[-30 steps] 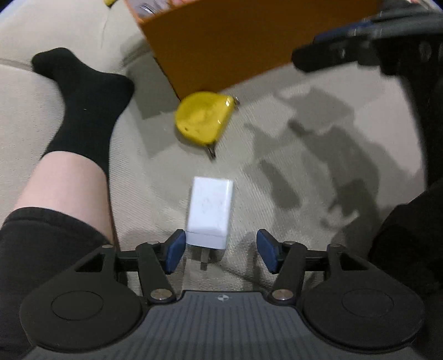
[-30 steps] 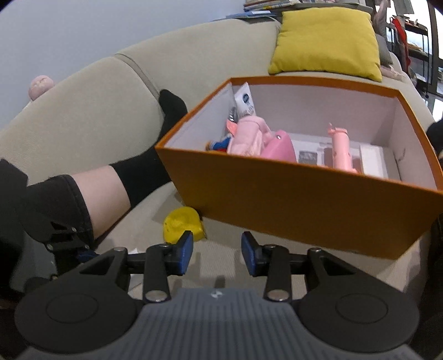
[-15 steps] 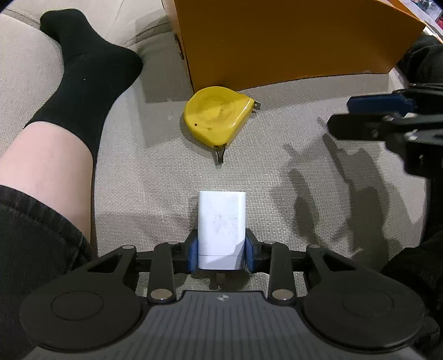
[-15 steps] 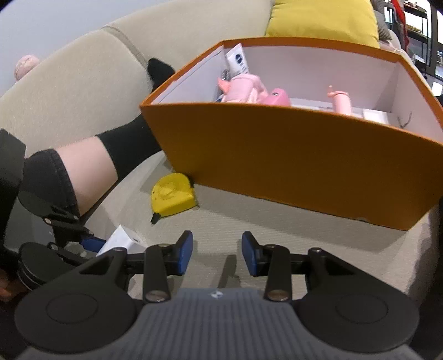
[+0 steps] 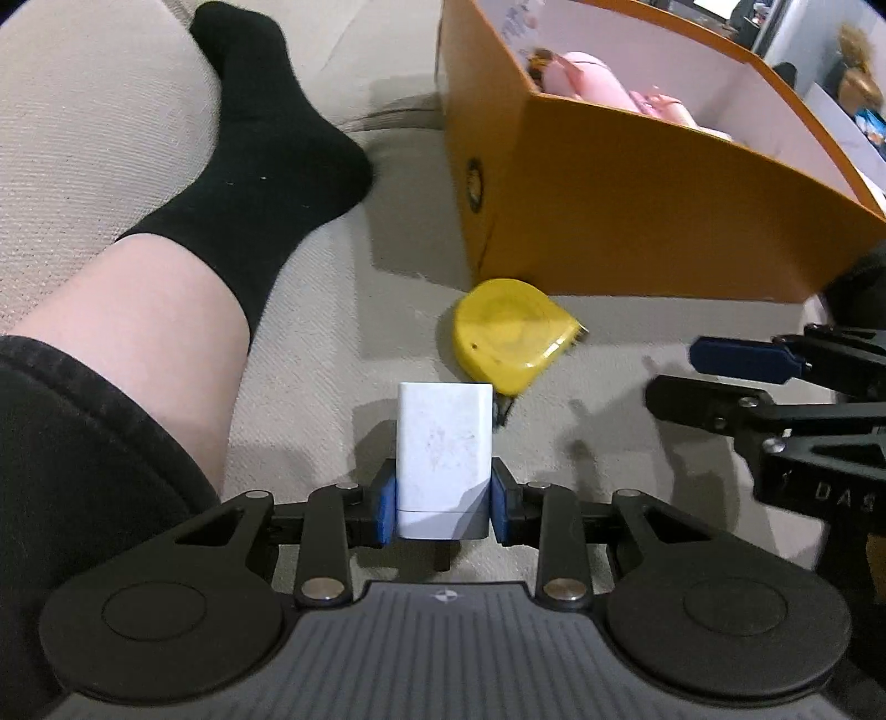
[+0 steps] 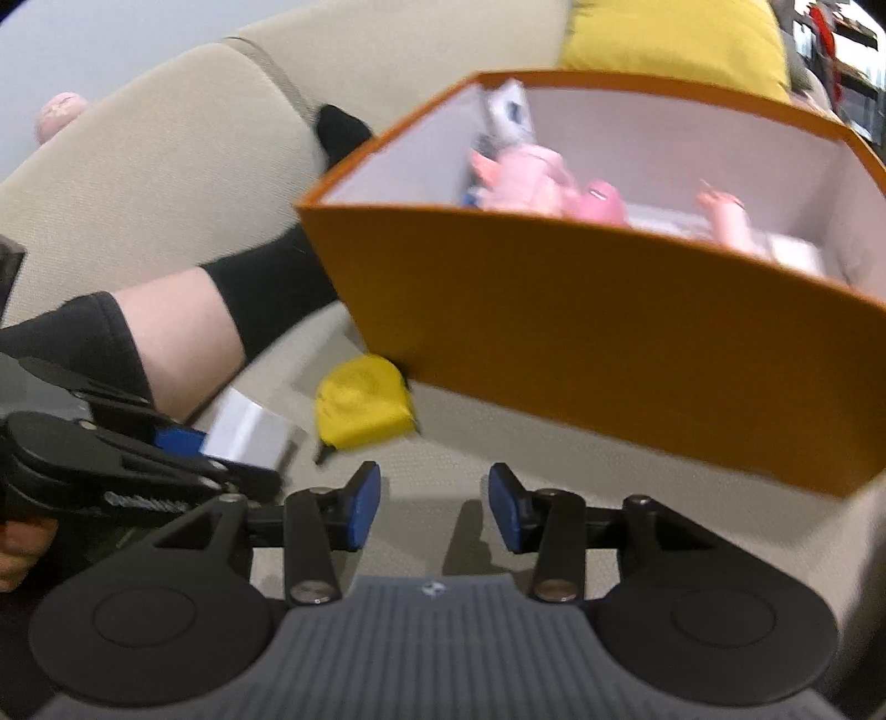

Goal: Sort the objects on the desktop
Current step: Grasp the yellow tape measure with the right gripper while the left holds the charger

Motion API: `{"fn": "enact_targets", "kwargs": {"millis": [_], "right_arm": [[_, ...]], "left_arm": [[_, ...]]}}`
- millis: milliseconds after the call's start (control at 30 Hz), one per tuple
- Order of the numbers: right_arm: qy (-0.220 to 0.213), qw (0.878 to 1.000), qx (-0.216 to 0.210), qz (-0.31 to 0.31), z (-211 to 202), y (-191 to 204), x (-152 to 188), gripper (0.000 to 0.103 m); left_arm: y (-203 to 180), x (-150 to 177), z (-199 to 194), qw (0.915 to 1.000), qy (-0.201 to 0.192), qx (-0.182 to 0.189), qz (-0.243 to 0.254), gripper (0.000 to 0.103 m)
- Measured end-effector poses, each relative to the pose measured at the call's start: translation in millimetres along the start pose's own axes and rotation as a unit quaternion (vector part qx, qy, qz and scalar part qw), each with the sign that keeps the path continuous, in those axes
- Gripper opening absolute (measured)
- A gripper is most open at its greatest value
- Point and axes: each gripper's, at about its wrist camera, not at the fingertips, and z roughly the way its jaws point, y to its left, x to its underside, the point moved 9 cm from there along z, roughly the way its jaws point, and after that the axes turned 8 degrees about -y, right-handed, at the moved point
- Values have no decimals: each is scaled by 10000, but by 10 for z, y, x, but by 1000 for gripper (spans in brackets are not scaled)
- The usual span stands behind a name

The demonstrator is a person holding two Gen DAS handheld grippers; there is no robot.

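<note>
My left gripper (image 5: 443, 509) is shut on a white charger block (image 5: 444, 454), its blue pads pressing both sides, just above the beige sofa seat. The block also shows in the right wrist view as a white charger block (image 6: 246, 432) in the left gripper's fingers. A yellow tape measure (image 5: 509, 335) lies on the seat just beyond it, close to the orange box (image 5: 609, 221). My right gripper (image 6: 434, 512) hovers over the seat in front of the tape measure (image 6: 362, 410); its jaws are opening with nothing between them. It enters the left wrist view at the right edge.
The orange box (image 6: 554, 354) holds pink toys (image 6: 531, 177) and several other items. A person's leg in a black sock (image 5: 255, 166) rests on the sofa left of the box. A yellow cushion (image 6: 670, 44) sits behind the box.
My left gripper closed on the white charger block and lifted it slightly while turning toward the box. My right gripper dropped lower and nearer the tape measure, its jaws a little wider.
</note>
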Motion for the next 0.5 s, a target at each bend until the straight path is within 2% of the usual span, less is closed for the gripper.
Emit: {"fn": "enact_targets", "kwargs": {"millis": [133, 200, 300, 500], "right_arm": [[20, 9992, -173, -368, 202, 165, -74, 48], [21, 9983, -231, -538, 281, 239, -96, 53], [1, 9978, -151, -641, 383, 248, -144, 53], [91, 9971, -437, -615, 540, 279, -174, 59]], "left_arm": [[-20, 17, 145, 9995, 271, -65, -174, 37], [-5, -22, 180, 9993, 257, -22, -260, 36], [37, -6, 159, 9989, 255, -37, -390, 37], [64, 14, 127, 9987, 185, -108, -462, 38]]}}
